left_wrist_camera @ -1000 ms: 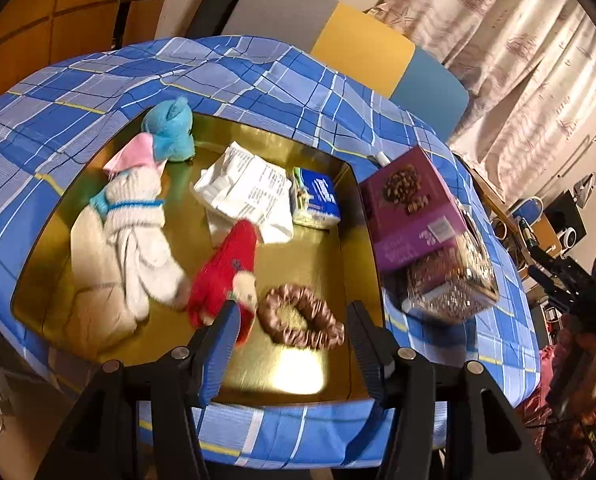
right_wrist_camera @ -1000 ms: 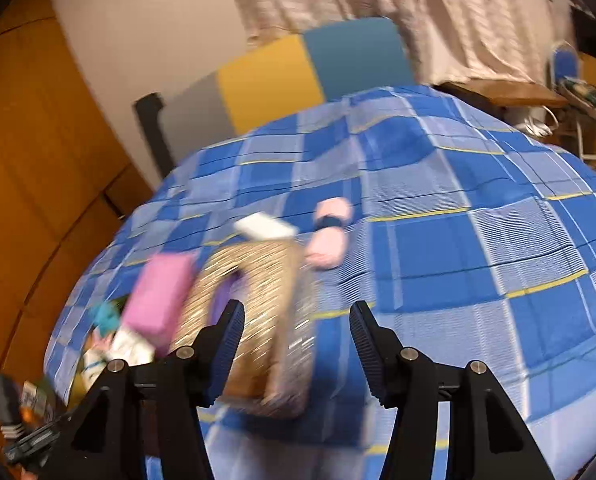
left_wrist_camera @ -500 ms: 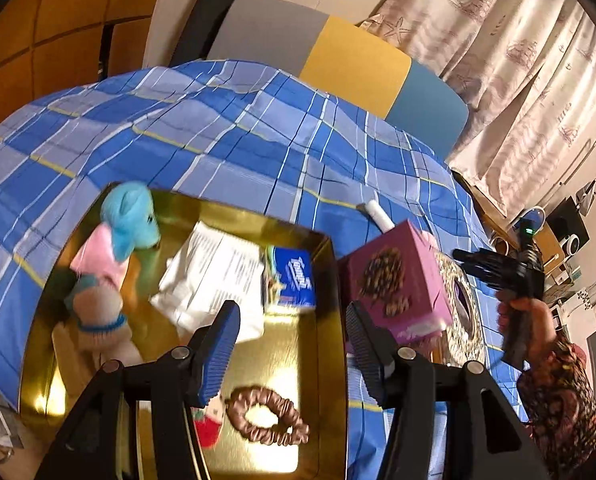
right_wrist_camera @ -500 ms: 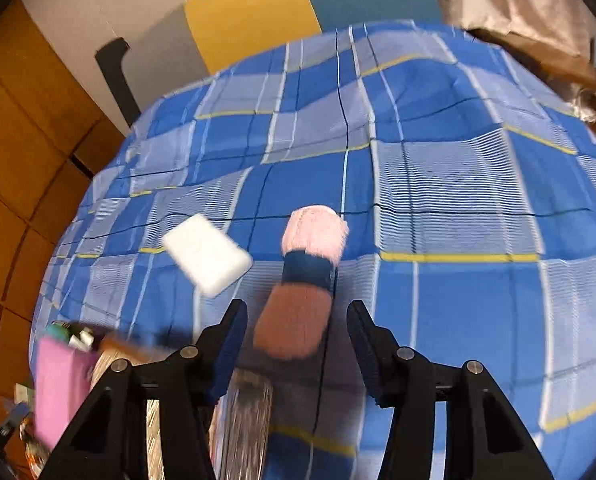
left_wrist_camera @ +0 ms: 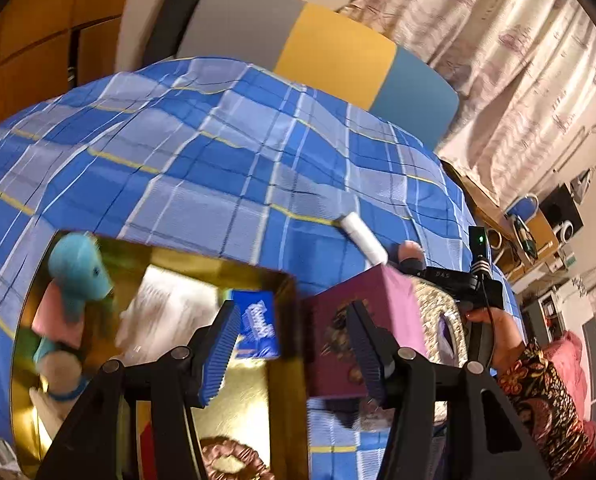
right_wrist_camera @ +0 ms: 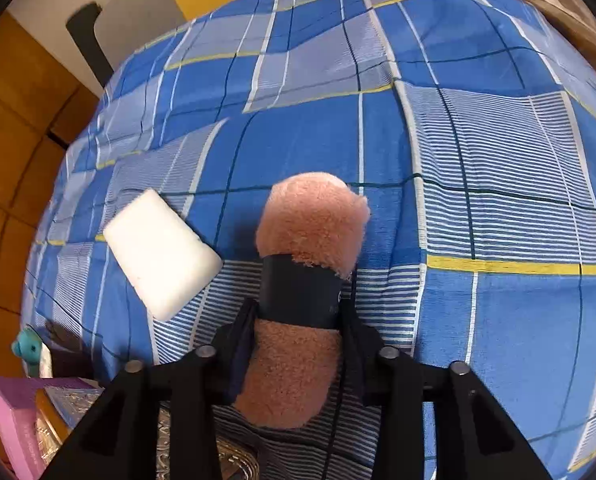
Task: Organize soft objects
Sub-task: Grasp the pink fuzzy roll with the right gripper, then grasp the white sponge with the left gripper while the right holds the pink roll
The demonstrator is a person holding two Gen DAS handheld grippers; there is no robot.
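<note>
A pink fuzzy roll with a dark band lies on the blue plaid cloth. My right gripper has its fingers on both sides of the roll's near half, touching it. A white sponge block lies just left of it. In the left wrist view a gold tray holds a blue plush toy, white papers, a blue tissue pack and a brown scrunchie. My left gripper is open and empty above the tray's right edge.
A purple box and a glittery box stand right of the tray. A chair back in grey, yellow and blue stands behind the table. Curtains hang at the right. The right hand and gripper show at the far right.
My right gripper has come down over the pink roll, and its fingers now flank it. My left gripper has lifted and tilted up, so the tray has dropped lower in view.
</note>
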